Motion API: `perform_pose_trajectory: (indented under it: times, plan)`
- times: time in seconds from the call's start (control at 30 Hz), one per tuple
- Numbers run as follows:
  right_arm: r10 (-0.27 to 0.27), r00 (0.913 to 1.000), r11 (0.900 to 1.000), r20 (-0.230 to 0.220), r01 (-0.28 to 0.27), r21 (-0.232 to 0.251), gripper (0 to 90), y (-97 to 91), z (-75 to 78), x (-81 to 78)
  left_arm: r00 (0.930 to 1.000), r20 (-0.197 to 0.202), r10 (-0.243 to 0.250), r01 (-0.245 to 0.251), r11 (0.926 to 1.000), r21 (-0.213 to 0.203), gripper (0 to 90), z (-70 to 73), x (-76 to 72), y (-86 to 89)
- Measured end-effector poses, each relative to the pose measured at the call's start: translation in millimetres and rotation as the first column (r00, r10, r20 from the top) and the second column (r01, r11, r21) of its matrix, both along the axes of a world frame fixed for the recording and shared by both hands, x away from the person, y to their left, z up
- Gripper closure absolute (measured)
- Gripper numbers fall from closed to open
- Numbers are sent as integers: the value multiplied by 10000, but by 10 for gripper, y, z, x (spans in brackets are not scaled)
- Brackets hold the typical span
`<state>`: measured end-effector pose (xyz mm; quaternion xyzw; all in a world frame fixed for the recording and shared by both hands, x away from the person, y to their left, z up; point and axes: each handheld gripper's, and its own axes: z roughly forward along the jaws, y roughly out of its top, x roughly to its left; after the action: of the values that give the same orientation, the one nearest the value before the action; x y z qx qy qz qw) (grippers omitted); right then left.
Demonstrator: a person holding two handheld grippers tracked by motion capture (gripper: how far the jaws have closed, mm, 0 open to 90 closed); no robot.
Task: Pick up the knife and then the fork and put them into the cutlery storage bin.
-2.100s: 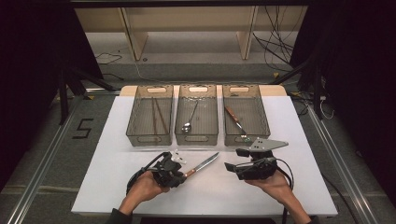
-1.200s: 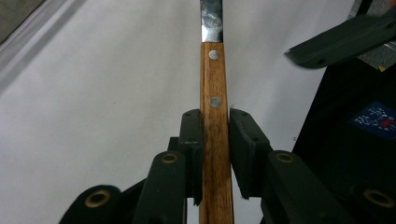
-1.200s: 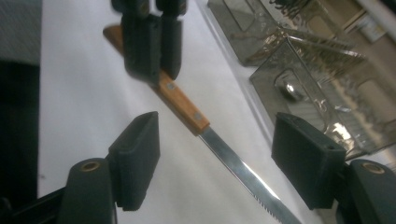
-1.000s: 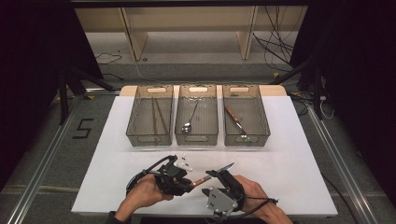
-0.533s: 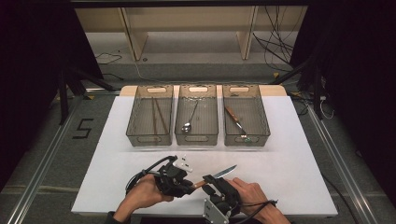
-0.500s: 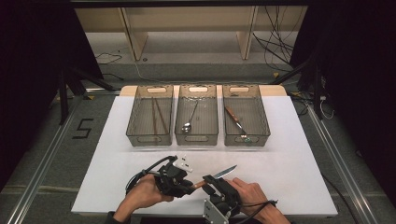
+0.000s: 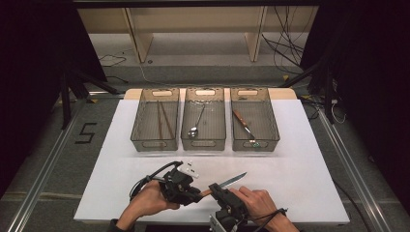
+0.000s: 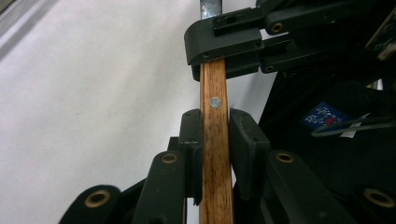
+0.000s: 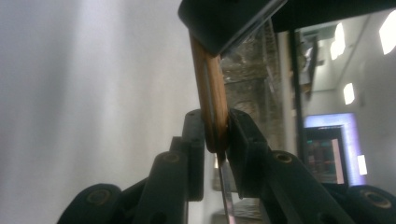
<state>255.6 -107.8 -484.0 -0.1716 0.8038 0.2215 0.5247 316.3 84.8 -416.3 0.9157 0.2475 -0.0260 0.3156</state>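
Note:
A knife with a wooden handle (image 8: 215,154) and a steel blade (image 7: 234,180) is held low over the white table (image 7: 300,159), near the front edge. My left gripper (image 7: 196,195) (image 8: 215,135) is shut on the handle's middle. My right gripper (image 7: 213,189) (image 9: 215,133) grips the same handle closer to the blade; its jaws have just been closing and their pads now press the wood. In the left gripper view the right gripper (image 8: 219,53) clamps the handle just ahead of my own jaws. The blade points right and away from me.
Three clear grey bins stand in a row at the back of the table: the left bin (image 7: 140,140) holds chopsticks (image 7: 162,118), the middle bin (image 7: 222,140) a spoon (image 7: 196,123), the right bin (image 7: 275,137) a wooden-handled utensil (image 7: 244,126).
The right hand came in from the right side of the table to the knife, and its jaws closed on the handle beside the left gripper. The left gripper kept its grip.

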Motion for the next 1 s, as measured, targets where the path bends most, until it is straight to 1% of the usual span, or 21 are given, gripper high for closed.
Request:
perform_pose_trajectory:
  times: [0.03, 0.07, 0.1, 0.17, 0.23, 0.3, 0.33, 0.37, 0.47, 0.5, 0.57, 0.6, 0.67, 0.7, 0.73, 0.77, 0.8, 0.83, 0.9, 0.93, 1.0]
  plan:
    - [-31, 9999, 10000, 155, 32, -41, 788, -2, -8, -11, 10000, -59, -8, 7, 10000, -41, 754, 3, 4, 7]
    - [-37, 9999, 10000, 144, 38, -89, 793, -1, -9, -13, 9999, -109, 61, -62, 9999, -129, 753, 1, 5, 10]
    - [-53, 9999, 9999, 139, 55, -148, 798, 1, -12, -17, 9999, -136, 16, -18, 9999, -136, 752, 6, 13, 21]
    - [-106, 9996, 9996, 273, 113, -269, 806, 3, -25, -22, 9997, -185, 126, -131, 9995, -284, 750, 1, 14, 21]
    - [-96, 9996, 9994, 283, 105, -320, 809, 1, -23, -19, 9997, -196, 132, -139, 9994, -327, 746, -5, 18, 21]
    - [-24, 9997, 9993, 262, 33, -371, 811, -2, -17, -15, 9997, -225, 135, -141, 9995, -274, 738, -12, 27, 24]
    - [-74, 9998, 9992, 194, 81, -386, 812, -3, -19, -19, 9996, -226, 196, -201, 9996, -211, 720, -17, 31, 25]
    - [-63, 9998, 9992, 180, 70, -405, 812, -4, -17, -18, 9995, -198, 232, -234, 9996, -127, 675, -20, 40, 30]
    - [-110, 9998, 9993, 172, 116, -356, 813, -11, -3, -7, 9984, -141, 545, -548, 9982, -250, 581, -15, 58, 57]
    - [-213, 9997, 9992, 120, 217, -329, 813, -18, 1, -5, 9979, -88, 638, -640, 9975, -306, 545, -4, 62, 69]
    - [-240, 9996, 9991, 146, 245, -335, 813, -29, 16, 16, 9966, 110, 812, -804, 9949, -604, 480, 29, 68, 105]
    - [-280, 9996, 9990, 78, 283, -357, 813, -39, 23, 31, 9959, 190, 885, -871, 9940, -655, 451, 45, 72, 121]
    - [-523, 9985, 9981, -155, 517, -349, 813, -60, 23, 40, 9918, 442, 1200, -1157, 9893, -889, 406, 87, 70, 158]
    - [-547, 9985, 9977, -97, 542, -402, 813, -69, 33, 55, 9893, 581, 1335, -1269, 9863, -1057, 371, 113, 71, 181]
    - [-572, 9983, 9976, -136, 566, -395, 813, -80, 42, 68, 9855, 748, 1523, -1421, 9818, -1261, 338, 139, 72, 207]
    - [-756, 9967, 9964, -285, 744, -410, 813, -97, 48, 70, 9827, 880, 1627, -1492, 9784, -1434, 320, 163, 77, 238]
    - [-739, 9969, 9965, -275, 727, -412, 813, -108, 63, 89, 9801, 973, 1728, -1557, 9744, -1623, 311, 184, 81, 267]
    - [-879, 9955, 9957, -342, 868, -333, 813, -124, 70, 95, 9761, 1117, 1862, -1652, 9706, -1749, 298, 204, 81, 293]
    - [-1033, 9939, 9942, -384, 1021, -328, 813, -157, 108, 124, 9655, 1409, 2192, -1902, 9624, -1938, 278, 237, 84, 342]
    - [-1157, 9919, 9930, -522, 1143, -292, 813, -175, 124, 135, 9597, 1537, 2352, -2030, 9586, -1995, 270, 252, 83, 365]
    - [-1247, 9907, 9921, -548, 1235, -239, 813, -212, 164, 177, 9500, 1736, 2596, -2205, 9513, -2154, 253, 275, 83, 410]
